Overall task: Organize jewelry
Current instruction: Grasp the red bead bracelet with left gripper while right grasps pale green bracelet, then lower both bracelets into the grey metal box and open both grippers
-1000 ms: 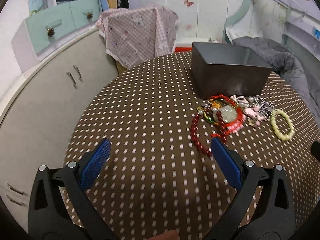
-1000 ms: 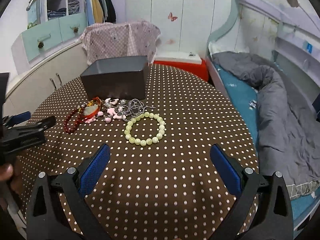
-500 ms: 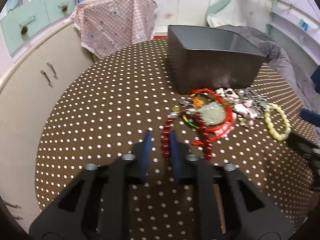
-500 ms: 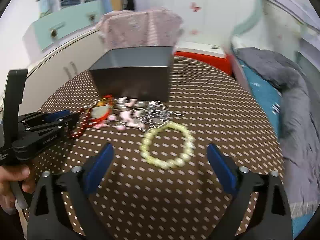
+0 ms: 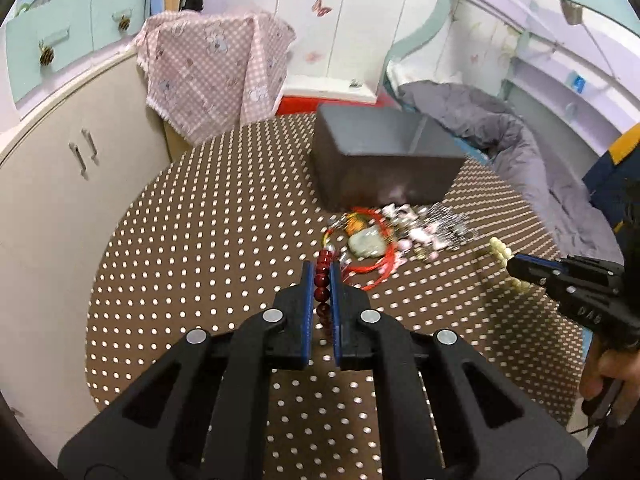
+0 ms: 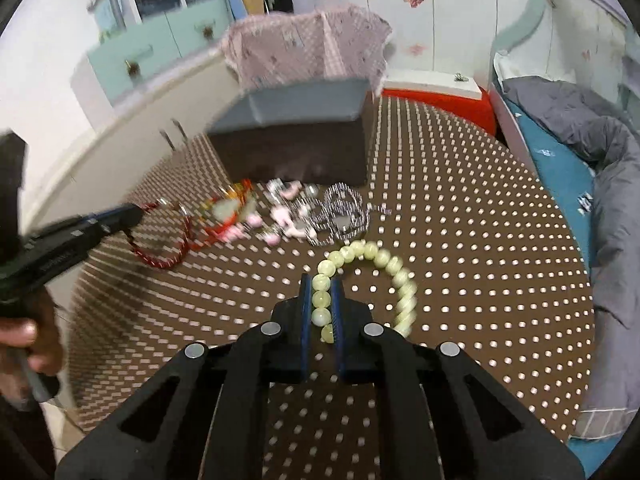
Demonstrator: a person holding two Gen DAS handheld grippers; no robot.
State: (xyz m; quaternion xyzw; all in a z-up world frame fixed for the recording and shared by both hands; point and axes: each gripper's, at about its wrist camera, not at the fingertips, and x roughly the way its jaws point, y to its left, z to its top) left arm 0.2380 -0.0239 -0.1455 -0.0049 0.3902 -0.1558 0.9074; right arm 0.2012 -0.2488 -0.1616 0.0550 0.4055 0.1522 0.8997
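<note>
Running lengthwise between the left tongs [image 5: 321, 280]: red bead bracelet [image 5: 322, 282].

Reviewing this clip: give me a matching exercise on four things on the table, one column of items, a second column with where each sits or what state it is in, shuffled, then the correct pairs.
Items:
1. dark red bead bracelet
2. pale green bead bracelet
3. grey box
4. pale green stone pendant

Places or states:
A. open-topped, standing behind the jewelry pile
B. clamped in the right gripper
C. lying in the pile among red cord
D. clamped in the left gripper

Pairs: 1-D, 2-B, 3-A, 4-C
</note>
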